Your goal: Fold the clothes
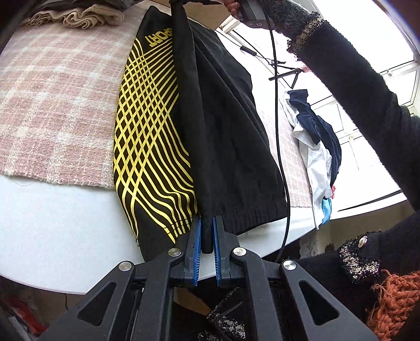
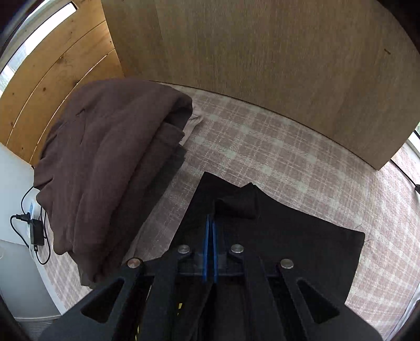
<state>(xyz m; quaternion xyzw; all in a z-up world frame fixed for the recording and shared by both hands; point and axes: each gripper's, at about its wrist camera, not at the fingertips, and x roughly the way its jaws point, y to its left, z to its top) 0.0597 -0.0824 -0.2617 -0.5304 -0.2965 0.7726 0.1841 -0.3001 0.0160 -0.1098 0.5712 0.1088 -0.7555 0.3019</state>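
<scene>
A black garment (image 1: 225, 136) with a yellow line print and "SPORT" lettering lies on the pink plaid cloth (image 1: 57, 110), partly lifted along a fold. My left gripper (image 1: 207, 223) is shut on its ribbed hem at the near table edge. The right gripper, held in a hand (image 1: 236, 10) at the far end, pulls the same fold taut. In the right wrist view my right gripper (image 2: 210, 217) is shut on the black garment (image 2: 283, 236), its blue pads nearly touching.
A folded brown garment pile (image 2: 110, 162) lies left of the right gripper. A beige cloth (image 1: 76, 17) sits at the far left. A heap of white and navy clothes (image 1: 317, 147) lies at the right. A cable (image 1: 278, 131) hangs over the garment. A wooden panel (image 2: 262, 65) stands behind.
</scene>
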